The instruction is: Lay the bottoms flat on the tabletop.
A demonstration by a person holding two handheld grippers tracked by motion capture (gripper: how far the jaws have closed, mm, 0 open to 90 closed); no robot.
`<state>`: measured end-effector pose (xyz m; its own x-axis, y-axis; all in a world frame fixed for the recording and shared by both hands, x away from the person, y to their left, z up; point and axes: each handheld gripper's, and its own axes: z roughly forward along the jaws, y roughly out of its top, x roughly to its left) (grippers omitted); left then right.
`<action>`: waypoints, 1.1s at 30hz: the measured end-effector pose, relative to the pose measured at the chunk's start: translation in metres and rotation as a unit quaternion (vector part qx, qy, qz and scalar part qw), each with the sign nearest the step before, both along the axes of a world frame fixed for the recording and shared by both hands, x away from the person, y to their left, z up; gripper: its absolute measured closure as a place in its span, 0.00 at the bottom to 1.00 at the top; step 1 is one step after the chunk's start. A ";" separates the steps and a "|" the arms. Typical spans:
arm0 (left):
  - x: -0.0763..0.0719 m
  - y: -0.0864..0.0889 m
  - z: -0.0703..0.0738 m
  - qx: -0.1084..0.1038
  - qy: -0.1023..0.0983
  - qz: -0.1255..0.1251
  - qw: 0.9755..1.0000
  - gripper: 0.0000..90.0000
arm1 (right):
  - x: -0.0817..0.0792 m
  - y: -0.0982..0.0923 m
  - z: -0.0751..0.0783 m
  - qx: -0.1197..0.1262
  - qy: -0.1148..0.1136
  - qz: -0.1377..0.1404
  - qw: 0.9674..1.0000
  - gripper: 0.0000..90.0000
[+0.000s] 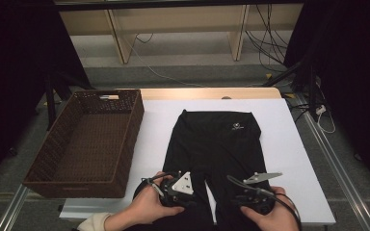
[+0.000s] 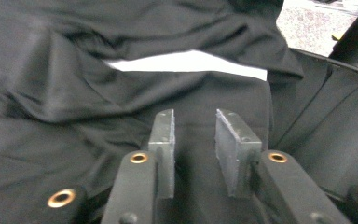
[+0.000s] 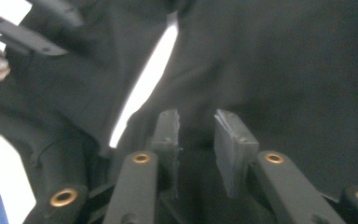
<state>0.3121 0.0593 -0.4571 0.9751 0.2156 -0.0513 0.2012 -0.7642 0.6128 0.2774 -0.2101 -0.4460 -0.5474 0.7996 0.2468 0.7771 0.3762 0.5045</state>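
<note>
A pair of black trousers (image 1: 212,139) lies flat on the white table (image 1: 289,159), waistband with a small white logo (image 1: 237,127) at the far end and both legs running toward the near edge. My left gripper (image 1: 173,180) hovers over the left leg and my right gripper (image 1: 248,186) over the right leg, each held in a hand. In the left gripper view the jaws (image 2: 195,122) stand apart above rumpled black cloth (image 2: 51,84) with nothing between them. The right gripper's jaws (image 3: 196,122) are also apart over smooth cloth (image 3: 284,70), beside the white gap between the legs (image 3: 144,88).
A dark woven basket (image 1: 132,130) stands on the table's left part, close to the trousers' left side. Bare white table lies to the right of the trousers. Cables and wooden shelf legs are on the floor beyond the far edge.
</note>
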 end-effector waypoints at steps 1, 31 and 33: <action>0.000 -0.002 -0.003 -0.001 0.009 0.002 1.000 0.74 | 0.001 0.007 -0.003 -0.004 0.005 0.012 1.000 0.77; -0.003 -0.003 -0.005 -0.027 0.026 0.022 0.999 0.94 | 0.028 0.037 -0.007 -0.007 -0.004 0.010 1.000 0.81; 0.001 -0.003 -0.003 -0.036 0.011 0.043 0.998 0.87 | 0.033 0.036 -0.010 0.001 0.001 0.002 1.000 0.78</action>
<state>0.3135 0.0561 -0.4604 0.9518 0.2932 -0.0900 0.2775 -0.6981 0.6600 0.3103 -0.1737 -0.4561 -0.5501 0.7969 0.2497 0.7764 0.3780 0.5043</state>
